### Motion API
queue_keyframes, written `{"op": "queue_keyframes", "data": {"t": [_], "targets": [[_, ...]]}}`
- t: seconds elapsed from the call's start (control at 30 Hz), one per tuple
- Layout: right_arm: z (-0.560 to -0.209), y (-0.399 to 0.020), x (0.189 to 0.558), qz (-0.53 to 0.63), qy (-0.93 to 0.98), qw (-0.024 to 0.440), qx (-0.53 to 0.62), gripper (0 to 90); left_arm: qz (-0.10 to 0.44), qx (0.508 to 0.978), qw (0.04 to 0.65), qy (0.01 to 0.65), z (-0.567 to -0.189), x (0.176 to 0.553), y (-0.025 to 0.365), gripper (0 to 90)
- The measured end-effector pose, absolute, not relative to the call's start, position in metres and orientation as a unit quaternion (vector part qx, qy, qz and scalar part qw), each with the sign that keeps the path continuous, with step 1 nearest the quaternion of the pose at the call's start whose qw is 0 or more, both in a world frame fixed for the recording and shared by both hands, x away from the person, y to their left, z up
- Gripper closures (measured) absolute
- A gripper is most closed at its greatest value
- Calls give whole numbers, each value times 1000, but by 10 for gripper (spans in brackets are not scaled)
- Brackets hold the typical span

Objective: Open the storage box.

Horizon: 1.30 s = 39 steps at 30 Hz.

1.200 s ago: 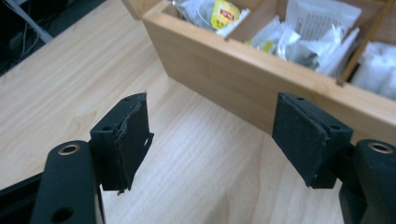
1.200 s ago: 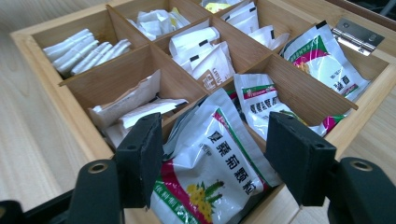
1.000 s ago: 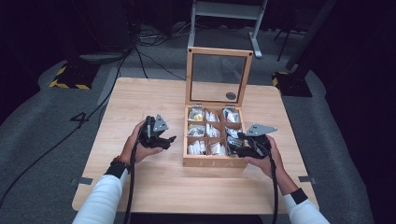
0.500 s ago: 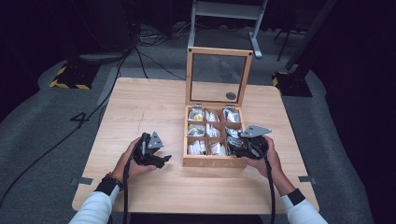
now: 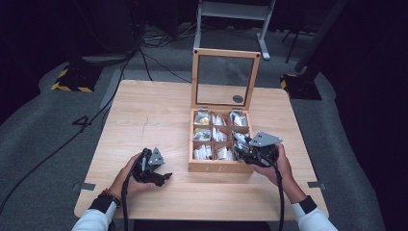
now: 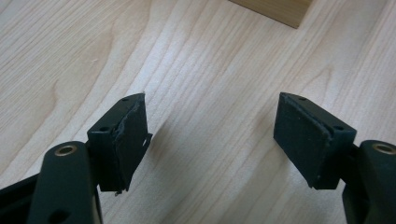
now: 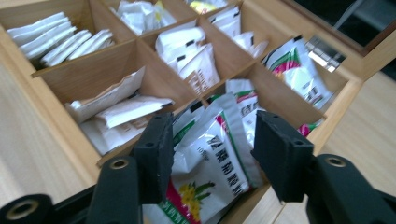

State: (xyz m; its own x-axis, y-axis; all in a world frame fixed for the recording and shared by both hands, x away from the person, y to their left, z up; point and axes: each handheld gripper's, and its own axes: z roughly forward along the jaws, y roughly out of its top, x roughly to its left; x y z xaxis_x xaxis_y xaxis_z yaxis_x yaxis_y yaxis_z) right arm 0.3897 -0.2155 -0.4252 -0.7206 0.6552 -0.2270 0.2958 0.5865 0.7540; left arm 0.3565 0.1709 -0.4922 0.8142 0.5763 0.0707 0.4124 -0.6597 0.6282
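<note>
**Right tool closes around a sachet in the box**

On the left, the left tool rests low over the bare table, its jaws apart and empty, probably waiting out of the way. In the middle stands the wooden box with the lid upright. On the right, the right tool reaches into the near right compartment; its jaws have just been closing around a white and green sachet, not yet clearly pressing it.

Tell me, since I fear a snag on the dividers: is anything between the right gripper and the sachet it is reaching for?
Nothing visible. The right gripper has just been closing, and the white sachet with the yellow flower already stands up between its jaws, above the wooden box dividers. Whether the pads press on it is unclear.
</note>
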Motion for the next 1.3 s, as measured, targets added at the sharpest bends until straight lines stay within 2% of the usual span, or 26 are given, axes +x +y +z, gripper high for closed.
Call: {"op": "queue_keyframes", "data": {"t": [0.13, 0.3, 0.33, 0.63, 0.7, 0.83, 0.9, 0.93, 1.17, 1.2, 1.23, 1.27, 1.3], "targets": [[-429, -218, 393, 354, 859, 223, 295, 489, 128, 901, 312, 273, -493, 356, 170, 259], [-433, -217, 396, 343, 861, 212, 309, 491, 122, 900, 315, 275, -494, 357, 171, 259], [-435, -216, 397, 344, 862, 205, 312, 540, 122, 900, 316, 273, -494, 357, 171, 259], [-437, -217, 400, 349, 864, 185, 312, 659, 109, 894, 326, 287, -496, 358, 175, 256], [-438, -217, 400, 351, 864, 189, 308, 758, 106, 891, 334, 288, -498, 358, 177, 256], [-438, -220, 401, 356, 863, 189, 306, 799, 103, 886, 350, 286, -501, 359, 181, 234], [-437, -221, 401, 360, 862, 188, 304, 845, 107, 882, 362, 284, -504, 357, 183, 234], [-437, -222, 400, 362, 862, 190, 302, 900, 107, 881, 362, 286, -504, 357, 184, 234], [-436, -224, 400, 366, 863, 186, 296, 900, 109, 880, 362, 287, -504, 356, 185, 233], [-435, -226, 400, 374, 859, 180, 301, 850, 109, 880, 362, 287, -504, 356, 185, 234], [-435, -226, 400, 374, 859, 180, 301, 850, 109, 880, 362, 287, -504, 356, 185, 234], [-435, -226, 399, 376, 857, 178, 304, 797, 109, 880, 362, 287, -504, 356, 185, 234], [-435, -226, 399, 376, 857, 178, 304, 797, 109, 880, 362, 287, -504, 356, 185, 233]]}}
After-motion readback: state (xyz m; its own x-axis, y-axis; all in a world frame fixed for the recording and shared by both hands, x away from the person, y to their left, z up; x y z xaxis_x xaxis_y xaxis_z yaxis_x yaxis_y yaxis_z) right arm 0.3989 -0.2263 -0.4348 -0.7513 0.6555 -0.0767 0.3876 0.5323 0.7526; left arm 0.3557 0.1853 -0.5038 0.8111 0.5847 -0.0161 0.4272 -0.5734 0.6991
